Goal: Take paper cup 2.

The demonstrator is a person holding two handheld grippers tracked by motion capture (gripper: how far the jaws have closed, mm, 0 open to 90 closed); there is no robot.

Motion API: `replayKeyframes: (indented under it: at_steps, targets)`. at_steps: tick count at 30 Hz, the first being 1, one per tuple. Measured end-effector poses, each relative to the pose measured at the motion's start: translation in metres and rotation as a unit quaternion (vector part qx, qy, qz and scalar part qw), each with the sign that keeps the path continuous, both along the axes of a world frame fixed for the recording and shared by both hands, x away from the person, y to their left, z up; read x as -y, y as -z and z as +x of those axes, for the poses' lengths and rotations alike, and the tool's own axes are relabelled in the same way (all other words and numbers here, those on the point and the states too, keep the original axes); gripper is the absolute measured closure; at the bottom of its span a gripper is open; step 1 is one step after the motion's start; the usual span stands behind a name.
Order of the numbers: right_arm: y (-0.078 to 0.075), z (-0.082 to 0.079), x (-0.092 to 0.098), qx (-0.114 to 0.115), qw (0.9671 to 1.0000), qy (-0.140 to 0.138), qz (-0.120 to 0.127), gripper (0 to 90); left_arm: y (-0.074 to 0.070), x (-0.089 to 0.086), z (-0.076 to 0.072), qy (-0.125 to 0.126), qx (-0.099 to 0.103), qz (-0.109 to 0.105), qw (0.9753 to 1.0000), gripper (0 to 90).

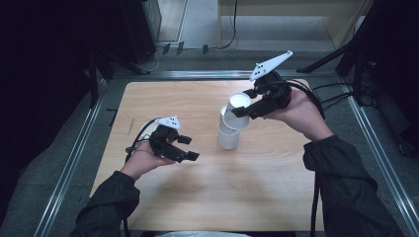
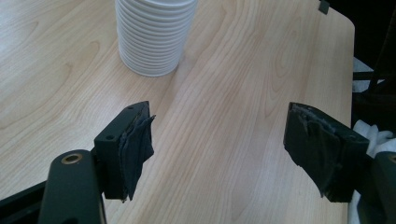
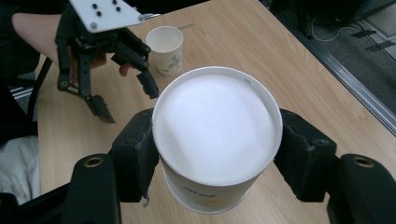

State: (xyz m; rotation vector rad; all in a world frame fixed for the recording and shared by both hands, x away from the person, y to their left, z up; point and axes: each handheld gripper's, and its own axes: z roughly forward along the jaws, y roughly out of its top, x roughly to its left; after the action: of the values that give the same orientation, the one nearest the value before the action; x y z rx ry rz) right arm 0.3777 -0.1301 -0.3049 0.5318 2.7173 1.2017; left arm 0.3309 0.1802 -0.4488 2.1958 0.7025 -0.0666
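On the pale wooden worktop [image 1: 207,197], the right claw [image 1: 245,109] pinches a white paper cup [image 1: 237,109] by its sides, holding it tilted in the air at about one o'clock from the worktop's middle, bottom turned up toward the high camera. In the right gripper view the cup's flat white bottom [image 3: 217,126] sits squarely between the two black padded jaws, which press on its wall from either side.

Directly beneath the held cup, a stack of white ribbed paper cups [image 1: 228,137] stands upright on the worktop; the held cup's open end hangs over or touches the stack's top, and which it is cannot be told. In the left gripper view the stack [image 2: 152,37] stands at eleven o'clock from the jaws, well apart from them.

The left claw [image 1: 188,147] hovers at about nine o'clock from the stack, jaws spread wide with nothing between them but bare wood.

In the right gripper view, a small printed paper cup [image 3: 166,49] stands upright on the worktop just beside the left claw.
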Motion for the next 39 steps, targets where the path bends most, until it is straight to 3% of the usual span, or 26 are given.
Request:
replayKeyframes:
  at_steps: [9, 19, 28, 39]
  targets:
    - [0.012, -0.022, 0.007, 0.003, 0.9998, -0.021, 0.003, 36.1, 0.0, 0.003, 0.002, 0.003, -0.001, -0.007, 1.0, 23.5]
    - [0.038, -0.042, 0.013, 0.0, 0.9992, -0.038, 0.011, 36.0, 0.0, 0.004, 0.002, 0.008, -0.001, -0.003, 1.0, 23.5]
    - [0.064, -0.049, 0.011, -0.002, 0.9986, -0.051, 0.017, 36.0, -0.001, 0.003, -0.001, 0.01, 0.0, 0.001, 1.0, 22.8]
    - [0.102, -0.051, 0.002, -0.024, 0.9968, -0.069, 0.031, 36.0, 0.001, 0.004, -0.006, 0.012, 0.001, -0.001, 0.9999, 21.0]
